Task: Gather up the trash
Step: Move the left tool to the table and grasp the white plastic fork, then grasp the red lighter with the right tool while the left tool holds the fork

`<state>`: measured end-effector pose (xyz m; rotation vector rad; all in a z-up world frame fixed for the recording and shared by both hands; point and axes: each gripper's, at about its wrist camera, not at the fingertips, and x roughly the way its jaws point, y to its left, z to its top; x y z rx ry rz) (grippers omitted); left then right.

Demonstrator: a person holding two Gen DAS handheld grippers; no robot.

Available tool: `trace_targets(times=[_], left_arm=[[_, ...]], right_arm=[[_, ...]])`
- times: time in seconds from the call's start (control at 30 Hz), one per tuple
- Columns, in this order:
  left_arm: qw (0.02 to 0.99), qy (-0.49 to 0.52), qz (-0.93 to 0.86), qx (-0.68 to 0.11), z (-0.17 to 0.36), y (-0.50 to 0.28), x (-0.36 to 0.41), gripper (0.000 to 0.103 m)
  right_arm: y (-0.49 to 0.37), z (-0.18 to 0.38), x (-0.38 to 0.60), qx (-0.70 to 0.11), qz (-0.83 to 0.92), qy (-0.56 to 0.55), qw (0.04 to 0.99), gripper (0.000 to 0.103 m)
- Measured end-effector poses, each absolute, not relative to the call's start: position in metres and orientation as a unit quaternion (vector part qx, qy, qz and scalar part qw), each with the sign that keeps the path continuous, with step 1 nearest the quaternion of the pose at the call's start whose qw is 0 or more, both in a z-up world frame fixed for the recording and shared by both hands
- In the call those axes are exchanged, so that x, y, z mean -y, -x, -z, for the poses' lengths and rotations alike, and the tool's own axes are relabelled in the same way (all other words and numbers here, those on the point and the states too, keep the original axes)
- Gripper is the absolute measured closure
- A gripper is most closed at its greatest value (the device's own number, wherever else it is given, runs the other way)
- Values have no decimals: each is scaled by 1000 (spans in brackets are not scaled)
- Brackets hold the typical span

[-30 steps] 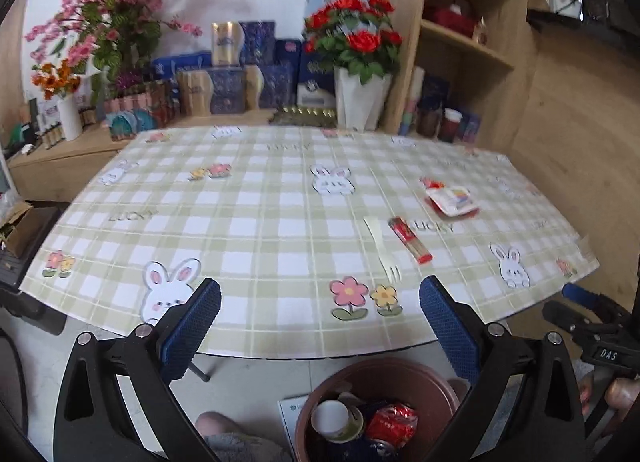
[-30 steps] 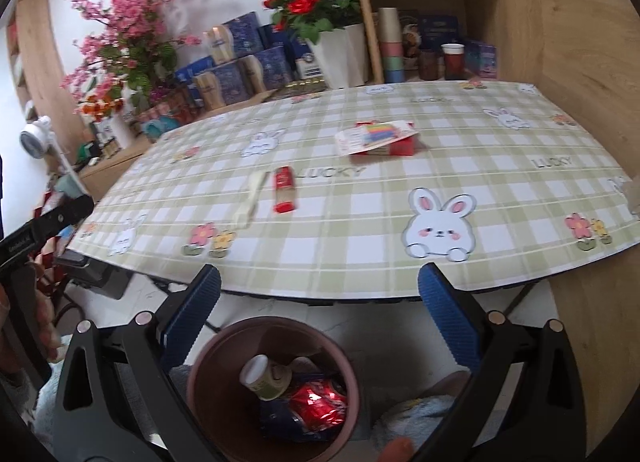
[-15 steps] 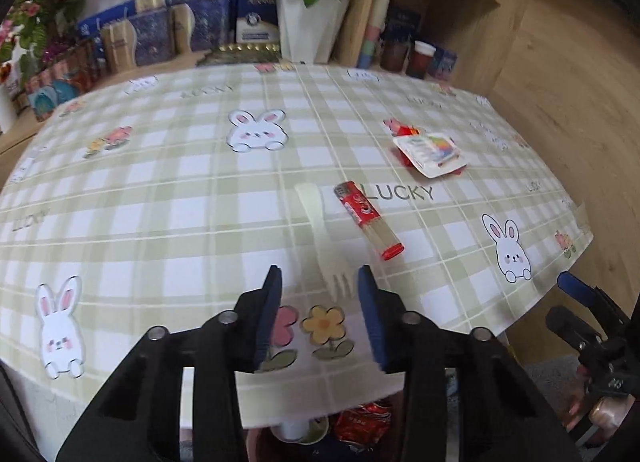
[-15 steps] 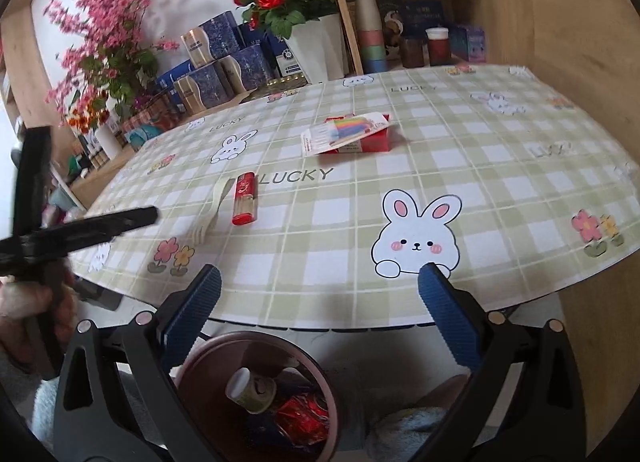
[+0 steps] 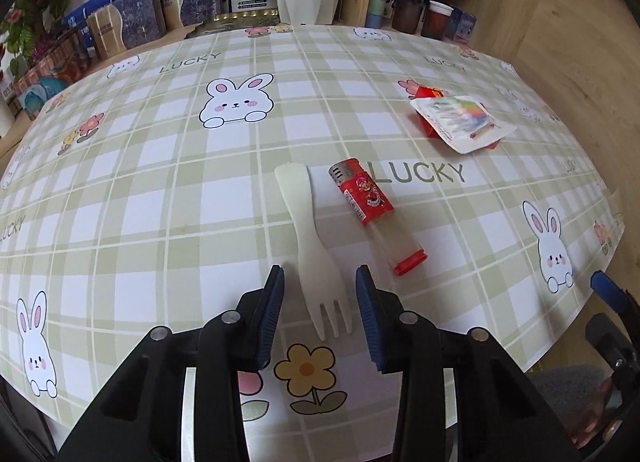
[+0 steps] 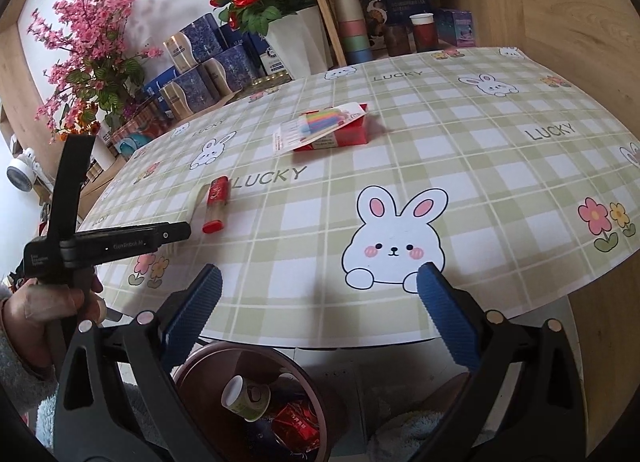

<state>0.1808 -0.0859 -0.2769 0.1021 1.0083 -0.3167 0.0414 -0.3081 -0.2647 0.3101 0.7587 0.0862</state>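
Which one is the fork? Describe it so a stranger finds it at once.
On the green checked tablecloth, look near the front edge beside the printed word LUCKY. The flat cream plastic fork lies there, tines between the open jaws of the left gripper. Unlike the red lighter with a clear body beside it, it is pale and pronged.

Pale green check, red trash, blue pads

The tablecloth (image 5: 168, 190) is green-and-white plaid printed with white rabbits, pink and yellow flowers and grey "LUCKY" lettering. The plastic fork (image 5: 316, 246) is cream-white; the lighter (image 5: 372, 210) is red over a clear body (metal-grey cap). Both grippers are black with blue ribbed pads (image 6: 448, 322). The bin (image 6: 208, 362) is brown.
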Motion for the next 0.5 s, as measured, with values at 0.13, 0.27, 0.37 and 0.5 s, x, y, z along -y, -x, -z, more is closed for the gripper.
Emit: trace_targets(times=[0.13, 0.27, 0.37, 0.5], left_arm=[[866, -64, 152, -472, 278, -180, 89, 72], [868, -25, 166, -468, 268, -177, 74, 82], [874, -4, 162, -459, 260, -170, 54, 82], [878, 30, 151, -454, 254, -162, 27, 82]], right_arm=[[-43, 267, 305, -373, -45, -148, 915, 7], [-49, 269, 298, -380, -56, -141, 912, 9], [-59, 270, 289, -387, -69, -133, 910, 13], [-81, 267, 272, -391, -91, -126, 907, 19]])
